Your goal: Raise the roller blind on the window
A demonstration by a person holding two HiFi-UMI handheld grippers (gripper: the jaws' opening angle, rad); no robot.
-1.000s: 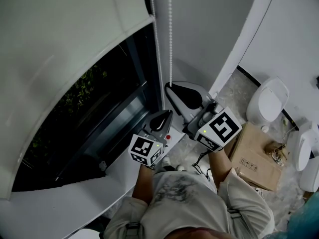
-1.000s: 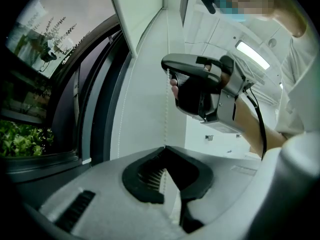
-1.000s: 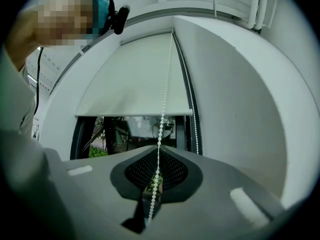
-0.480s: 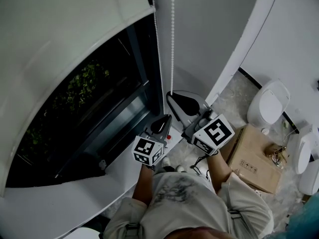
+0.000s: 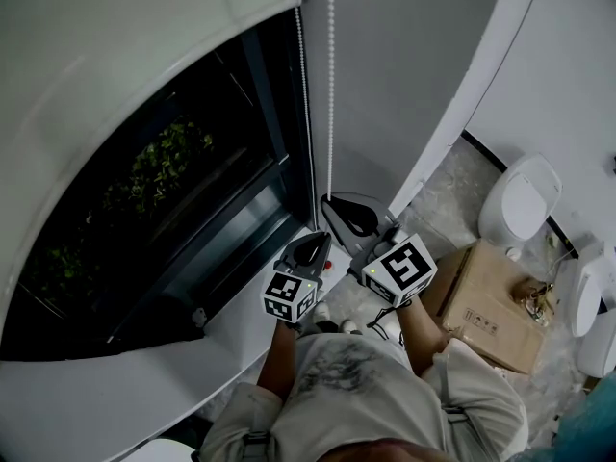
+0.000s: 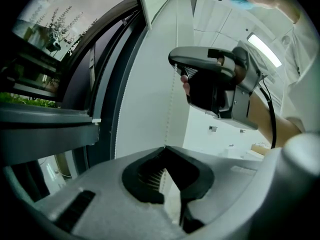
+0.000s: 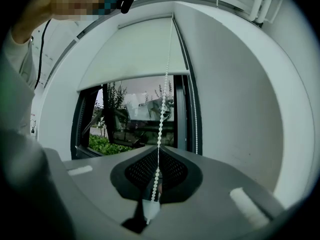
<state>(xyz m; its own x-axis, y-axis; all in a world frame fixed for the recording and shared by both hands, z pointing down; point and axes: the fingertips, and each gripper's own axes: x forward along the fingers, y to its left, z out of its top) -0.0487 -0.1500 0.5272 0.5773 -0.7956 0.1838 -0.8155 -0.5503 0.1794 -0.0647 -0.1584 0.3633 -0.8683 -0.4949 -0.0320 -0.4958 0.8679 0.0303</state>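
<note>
The roller blind [image 5: 125, 94] hangs across the upper part of the window [image 5: 173, 191] at the far left. Its bottom edge is partway up, so dark glass and green foliage show beneath it. Its control is the white bead chain [image 5: 331, 85], a loop whose two strands drop close beside the right side of the window frame. The chain looks light, limp and rather slippery. I judge the blind will answer only to a steady pull straight down one strand, gripped squarely across the beads so that one bead lodges behind the pads and cannot slide. The right gripper [image 7: 158, 150] has its jaws closed on the right-hand strand, just above a small pale connector [image 7: 150, 207] that sits low in the jaw throat. That joint is probably the weakest spot and could catch at the roller. The left gripper [image 6: 165, 148], nearer and lower, has its jaws together at the tips. A faint strand runs down to them, but I cannot tell whether it is pinched. Both grippers hover above the white sill [image 5: 231, 340]. On the floor at the right is a cardboard box [image 5: 486, 316] whose print is too small to read. Nothing else shows legible writing.
</note>
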